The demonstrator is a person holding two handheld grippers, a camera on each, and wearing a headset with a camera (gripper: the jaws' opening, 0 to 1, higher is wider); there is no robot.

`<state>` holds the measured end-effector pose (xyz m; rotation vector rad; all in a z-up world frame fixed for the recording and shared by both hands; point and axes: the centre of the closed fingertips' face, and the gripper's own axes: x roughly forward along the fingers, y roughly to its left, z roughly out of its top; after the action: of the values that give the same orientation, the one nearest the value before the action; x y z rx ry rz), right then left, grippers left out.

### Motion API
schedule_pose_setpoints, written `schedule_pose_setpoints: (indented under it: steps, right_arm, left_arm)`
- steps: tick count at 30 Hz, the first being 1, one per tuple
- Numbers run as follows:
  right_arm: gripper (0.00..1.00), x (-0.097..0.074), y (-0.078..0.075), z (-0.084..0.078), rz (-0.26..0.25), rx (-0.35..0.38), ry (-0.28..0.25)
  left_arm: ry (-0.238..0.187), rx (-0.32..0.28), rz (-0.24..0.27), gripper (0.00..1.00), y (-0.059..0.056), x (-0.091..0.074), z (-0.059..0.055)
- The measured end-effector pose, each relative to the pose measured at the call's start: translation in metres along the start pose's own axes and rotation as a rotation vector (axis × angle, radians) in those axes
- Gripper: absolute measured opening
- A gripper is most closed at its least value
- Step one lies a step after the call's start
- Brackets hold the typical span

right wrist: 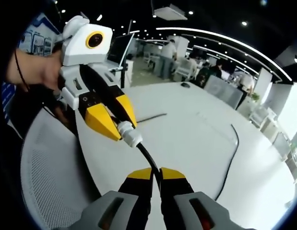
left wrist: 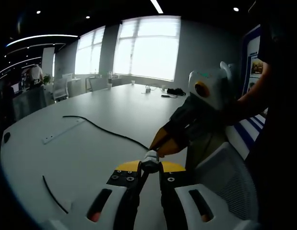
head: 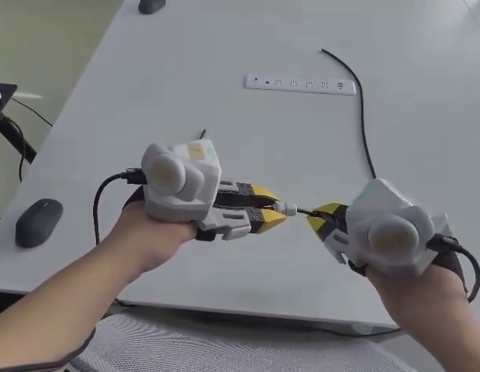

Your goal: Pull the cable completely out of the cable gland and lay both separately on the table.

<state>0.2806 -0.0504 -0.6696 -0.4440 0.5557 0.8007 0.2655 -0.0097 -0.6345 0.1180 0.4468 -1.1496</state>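
The cable gland (head: 286, 208) sits half hidden between the left gripper's (head: 275, 210) clamped tips, above the table (head: 185, 116). A short stretch of cable (head: 303, 211) shows before the right gripper (head: 321, 220) pinches it. The white table holds a power strip (head: 300, 84) and a mouse (head: 38, 222), in a bright open office.

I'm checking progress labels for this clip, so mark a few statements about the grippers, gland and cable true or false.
1. The left gripper is shut on the cable gland. True.
2. The cable is completely out of the gland. False: it runs from the gland into the right gripper's jaws.
3. The right gripper is shut on the cable. True.
4. The gland lies on the table. False: it is held up between the grippers.
5. A power strip lies on the table. True.
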Motion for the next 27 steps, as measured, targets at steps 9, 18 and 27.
schedule_pose_setpoints:
  steps: [9,18,27]
  right_arm:
    - [0.00,0.001,-0.011,-0.024,-0.022,0.115,0.027]
    - [0.00,0.003,-0.018,-0.045,-0.045,0.245,0.054]
    - [0.00,0.006,-0.021,-0.068,-0.065,0.351,0.087]
  left_arm:
    - [-0.004,-0.001,0.000,0.15,-0.001,0.000,-0.002]
    - [-0.009,-0.003,0.004,0.15,-0.003,0.001,-0.001]
    - [-0.007,-0.001,0.011,0.15,-0.006,0.003,-0.003]
